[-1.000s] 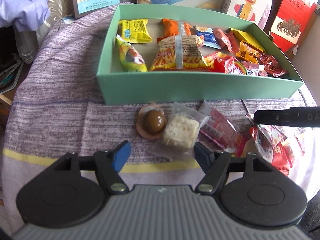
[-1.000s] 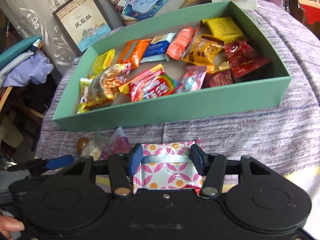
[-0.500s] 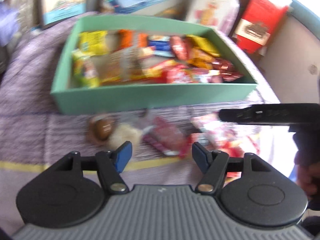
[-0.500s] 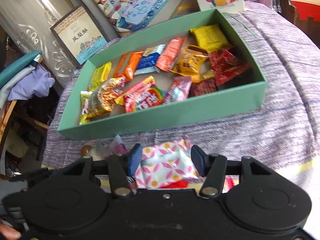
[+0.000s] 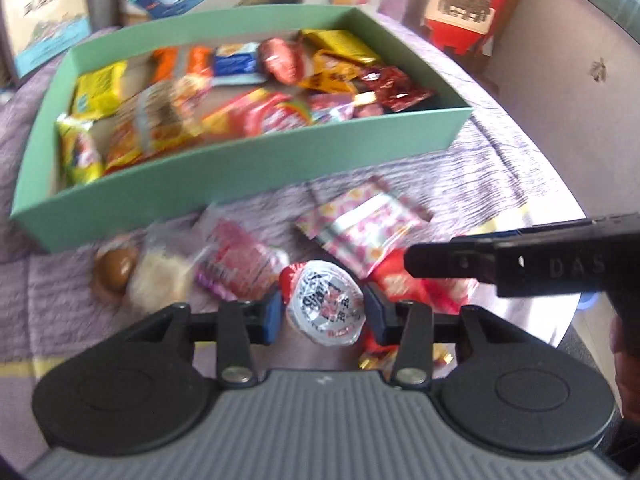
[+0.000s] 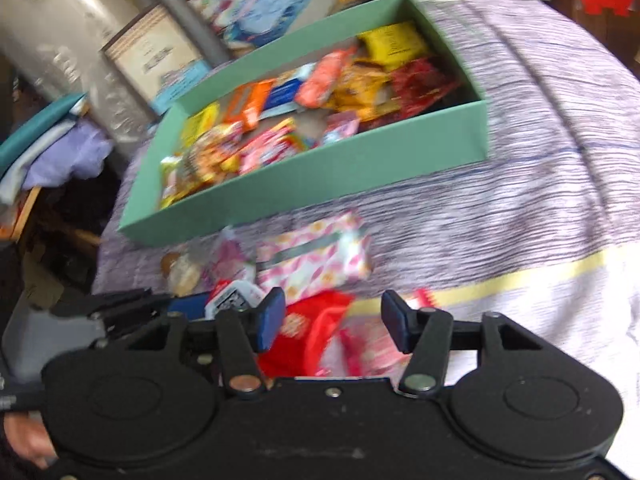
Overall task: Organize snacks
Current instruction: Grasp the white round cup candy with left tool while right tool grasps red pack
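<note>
Now our left gripper (image 5: 324, 314) brackets the round jelly cup (image 5: 326, 308), fingers spread, gripping nothing; its slick foil could squirt sideways. Our right gripper (image 6: 332, 322) gapes empty.

Your right gripper (image 6: 333, 322) hangs with its jaws apart above a red wrapper (image 6: 308, 328). Just beyond lies a pink patterned packet (image 6: 316, 256) on the purple cloth (image 6: 500, 216), near a green box (image 6: 320, 168) full of snacks.
</note>
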Action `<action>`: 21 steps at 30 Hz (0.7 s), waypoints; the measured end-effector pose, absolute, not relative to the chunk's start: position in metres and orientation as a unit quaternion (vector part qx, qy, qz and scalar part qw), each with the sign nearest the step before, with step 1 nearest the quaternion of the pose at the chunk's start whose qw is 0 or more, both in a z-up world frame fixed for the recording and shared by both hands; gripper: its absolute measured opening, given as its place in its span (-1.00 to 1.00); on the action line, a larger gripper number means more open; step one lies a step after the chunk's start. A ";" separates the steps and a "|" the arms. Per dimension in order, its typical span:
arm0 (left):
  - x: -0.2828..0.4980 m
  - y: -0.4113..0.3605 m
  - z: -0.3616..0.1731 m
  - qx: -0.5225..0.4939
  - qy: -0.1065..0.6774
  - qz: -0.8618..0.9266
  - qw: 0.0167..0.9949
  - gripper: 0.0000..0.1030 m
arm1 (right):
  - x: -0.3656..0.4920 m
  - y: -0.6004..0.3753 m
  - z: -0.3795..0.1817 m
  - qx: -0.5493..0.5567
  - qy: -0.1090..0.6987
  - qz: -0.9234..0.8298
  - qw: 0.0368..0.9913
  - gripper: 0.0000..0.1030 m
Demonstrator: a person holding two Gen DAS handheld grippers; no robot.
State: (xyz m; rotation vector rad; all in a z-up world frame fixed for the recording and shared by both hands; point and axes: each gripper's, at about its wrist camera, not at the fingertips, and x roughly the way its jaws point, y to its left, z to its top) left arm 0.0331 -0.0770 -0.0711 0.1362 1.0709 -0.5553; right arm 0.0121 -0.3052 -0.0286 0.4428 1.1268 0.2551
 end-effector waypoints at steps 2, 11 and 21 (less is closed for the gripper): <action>0.031 -0.060 -0.072 0.051 0.510 -0.248 0.822 -0.17 | 0.012 -0.295 -0.031 0.198 0.538 0.131 0.809 -0.06; 0.024 -0.018 -0.077 0.029 0.523 -0.198 0.828 0.05 | 0.021 -0.248 -0.037 0.100 0.535 0.125 0.830 -0.04; 0.022 -0.032 -0.077 0.043 0.505 -0.198 0.839 -0.17 | 0.009 -0.252 -0.034 0.073 0.523 0.126 0.840 -0.32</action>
